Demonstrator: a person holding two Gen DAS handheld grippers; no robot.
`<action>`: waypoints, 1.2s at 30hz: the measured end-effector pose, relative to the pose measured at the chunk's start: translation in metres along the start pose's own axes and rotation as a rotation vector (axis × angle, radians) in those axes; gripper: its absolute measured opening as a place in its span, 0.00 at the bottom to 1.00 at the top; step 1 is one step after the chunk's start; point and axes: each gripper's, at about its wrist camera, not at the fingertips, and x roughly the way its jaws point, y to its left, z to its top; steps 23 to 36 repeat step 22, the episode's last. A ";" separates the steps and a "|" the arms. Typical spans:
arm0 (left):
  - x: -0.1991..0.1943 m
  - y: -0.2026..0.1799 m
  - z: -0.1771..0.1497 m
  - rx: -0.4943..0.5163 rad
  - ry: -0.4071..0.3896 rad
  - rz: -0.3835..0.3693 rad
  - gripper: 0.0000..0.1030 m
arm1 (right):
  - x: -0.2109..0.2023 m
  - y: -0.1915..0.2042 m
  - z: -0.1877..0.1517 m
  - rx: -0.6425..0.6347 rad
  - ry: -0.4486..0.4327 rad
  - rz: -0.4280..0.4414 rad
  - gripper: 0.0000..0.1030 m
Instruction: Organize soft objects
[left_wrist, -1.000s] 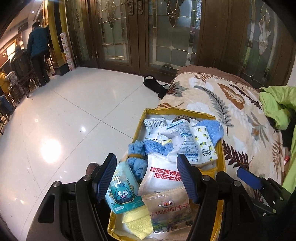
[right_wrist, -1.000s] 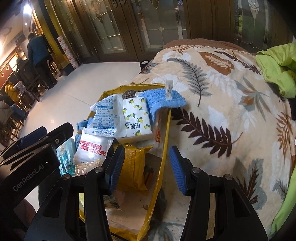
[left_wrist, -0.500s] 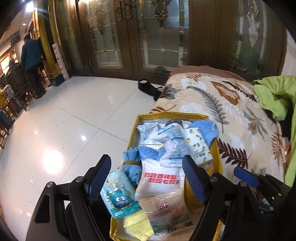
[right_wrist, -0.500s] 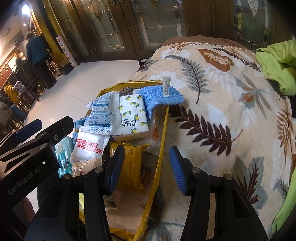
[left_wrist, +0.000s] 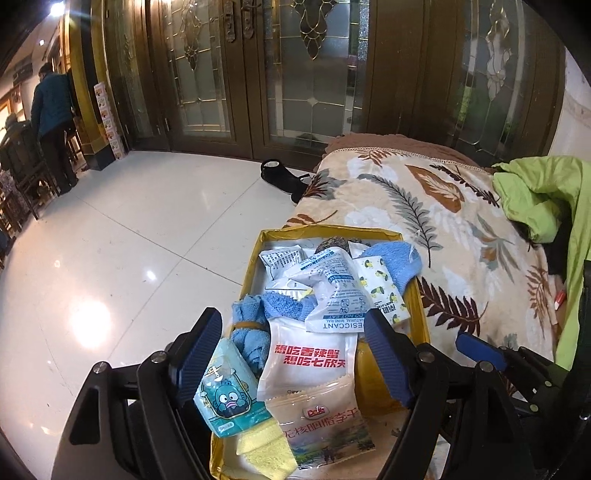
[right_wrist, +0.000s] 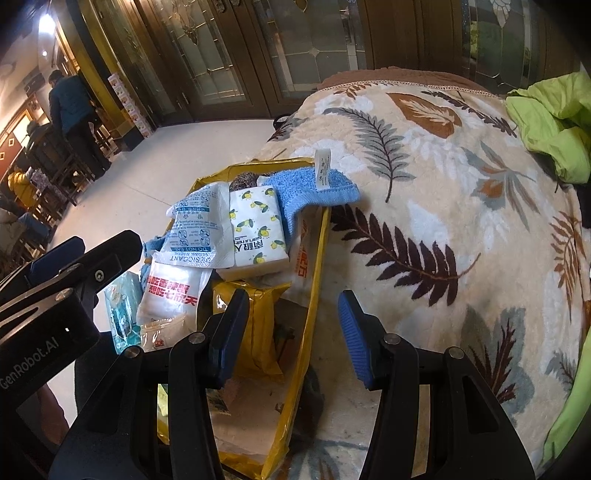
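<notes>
A shallow yellow box (left_wrist: 254, 258) lies on the blanket's left edge, packed with soft items. My left gripper (left_wrist: 291, 339) hovers open and wide over its near end, and no pad presses on anything. Below it lie a white packet with red lettering (left_wrist: 310, 363), a teal cartoon packet (left_wrist: 225, 391), a Dole snack bag (left_wrist: 325, 424) and a yellow cloth (left_wrist: 266, 452). Further back are a desiccant pack (left_wrist: 340, 295), a lemon-print tissue pack (left_wrist: 382, 290) and a blue towel (left_wrist: 399, 258). My right gripper (right_wrist: 291, 314) stands open astride the box's right wall (right_wrist: 314, 291), its left finger beside a yellow packet (right_wrist: 258, 321).
The leaf-patterned blanket (right_wrist: 424, 229) spreads to the right, with a green jacket (right_wrist: 554, 122) at its far corner. Glossy white floor (left_wrist: 122, 240) lies left of the box, with a black object (left_wrist: 280, 177) by the glass doors. A person (left_wrist: 51, 122) stands far off at the left.
My left gripper's jaws have spread wider and its view has tilted up a little. The right gripper and the box's contents have stayed put.
</notes>
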 end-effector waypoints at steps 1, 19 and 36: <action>0.001 0.001 0.000 -0.005 0.003 -0.002 0.77 | 0.000 0.000 0.000 0.002 0.000 0.000 0.49; -0.015 -0.008 -0.001 0.008 -0.046 -0.026 0.77 | -0.013 -0.016 0.005 0.041 -0.033 -0.004 0.49; -0.020 -0.014 -0.001 0.028 -0.056 -0.016 0.77 | -0.019 -0.027 0.005 0.069 -0.039 0.003 0.49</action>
